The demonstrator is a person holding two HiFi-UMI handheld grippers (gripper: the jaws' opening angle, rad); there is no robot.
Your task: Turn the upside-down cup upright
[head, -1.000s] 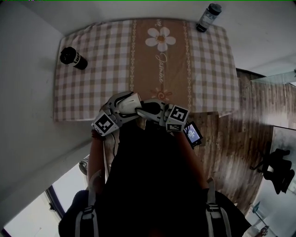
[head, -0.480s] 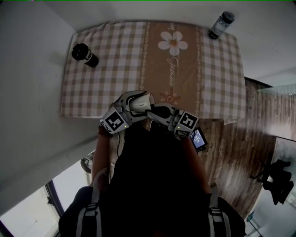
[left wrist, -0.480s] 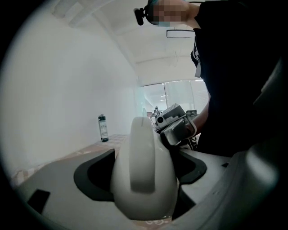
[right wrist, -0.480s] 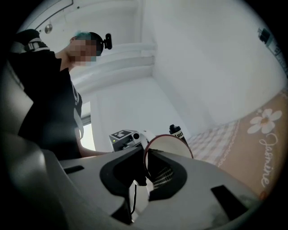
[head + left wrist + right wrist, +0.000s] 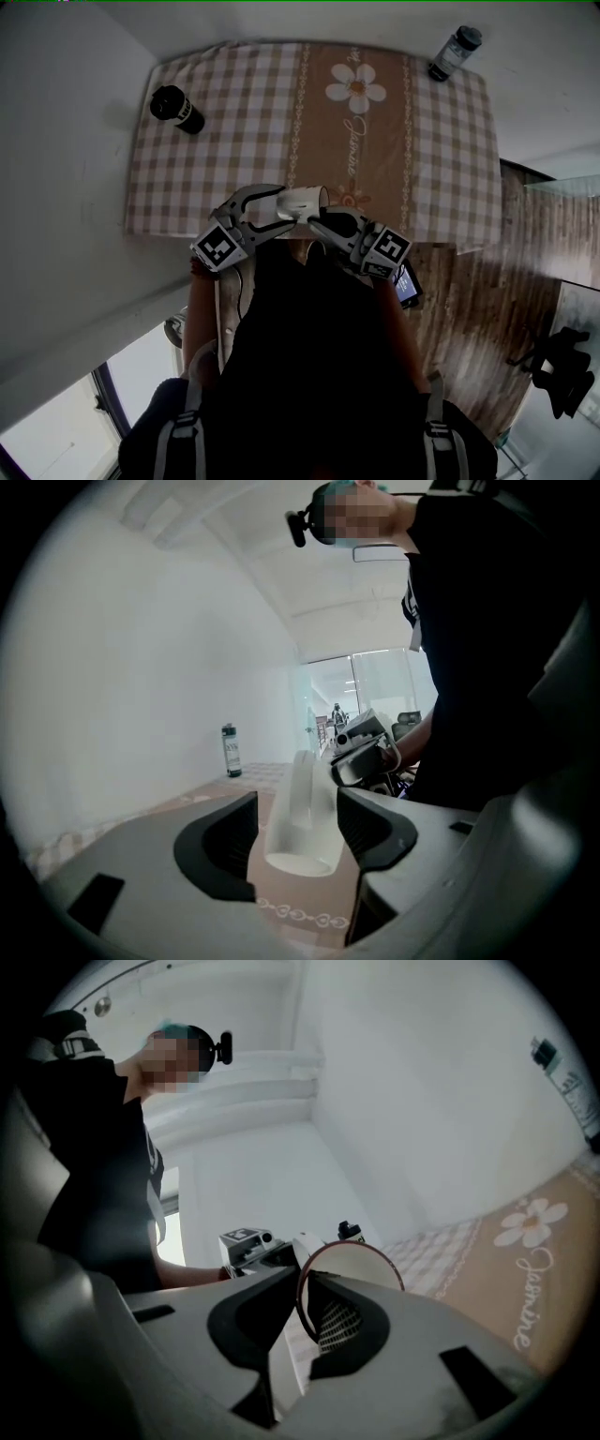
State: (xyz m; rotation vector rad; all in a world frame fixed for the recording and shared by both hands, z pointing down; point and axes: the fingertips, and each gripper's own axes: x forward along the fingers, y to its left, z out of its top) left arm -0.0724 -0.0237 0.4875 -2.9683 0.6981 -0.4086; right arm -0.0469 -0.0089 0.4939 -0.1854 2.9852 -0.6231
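Observation:
A white cup (image 5: 302,200) lies on its side in the air over the near edge of the checked table (image 5: 234,131), held between both grippers. My right gripper (image 5: 321,215) is shut on the cup's reddish rim (image 5: 349,1249), its jaws (image 5: 302,1302) pinching the wall. My left gripper (image 5: 281,204) reaches in from the left. Its jaws have just been closing, and in the left gripper view the cup's flat base end (image 5: 302,810) sits between the two pads (image 5: 298,825), which meet its sides.
A black tumbler (image 5: 175,109) stands at the table's far left and a clear bottle with a dark cap (image 5: 455,52) at the far right. A small screen (image 5: 405,281) shows by the right hand. White wall runs on the left, wooden floor (image 5: 525,234) on the right.
The cup and both grippers have shifted a little right and up. The left gripper's jaws, wide around the cup before, have drawn in onto it.

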